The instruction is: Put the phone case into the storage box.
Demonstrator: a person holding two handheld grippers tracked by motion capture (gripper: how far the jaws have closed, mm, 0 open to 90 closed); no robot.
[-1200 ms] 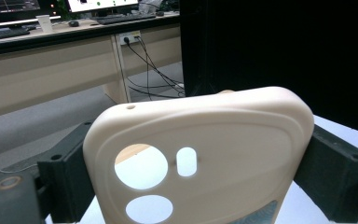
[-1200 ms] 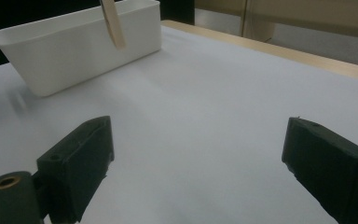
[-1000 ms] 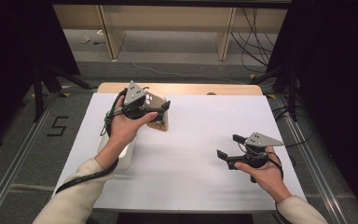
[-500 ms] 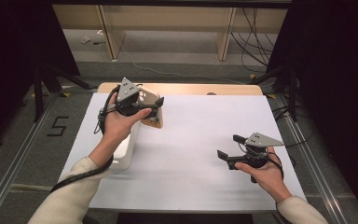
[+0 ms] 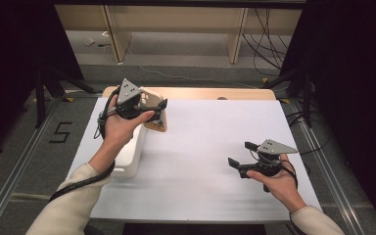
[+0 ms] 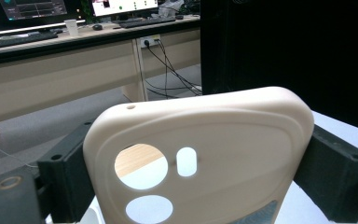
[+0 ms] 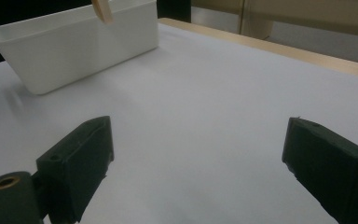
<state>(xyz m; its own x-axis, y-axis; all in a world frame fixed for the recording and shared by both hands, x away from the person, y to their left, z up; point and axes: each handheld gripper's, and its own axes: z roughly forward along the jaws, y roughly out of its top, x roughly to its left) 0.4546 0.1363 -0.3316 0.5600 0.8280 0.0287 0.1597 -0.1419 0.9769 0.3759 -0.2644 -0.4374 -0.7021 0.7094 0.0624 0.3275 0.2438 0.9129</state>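
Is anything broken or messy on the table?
No, nothing looks broken or spilled. The left gripper holds a beige phone case up in the air, above the white bin. The holes in the case are made that way. The right gripper rests open over the white table.

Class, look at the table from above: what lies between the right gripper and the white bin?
Nothing: in the high view, only bare white table lies between the right gripper and the white bin.
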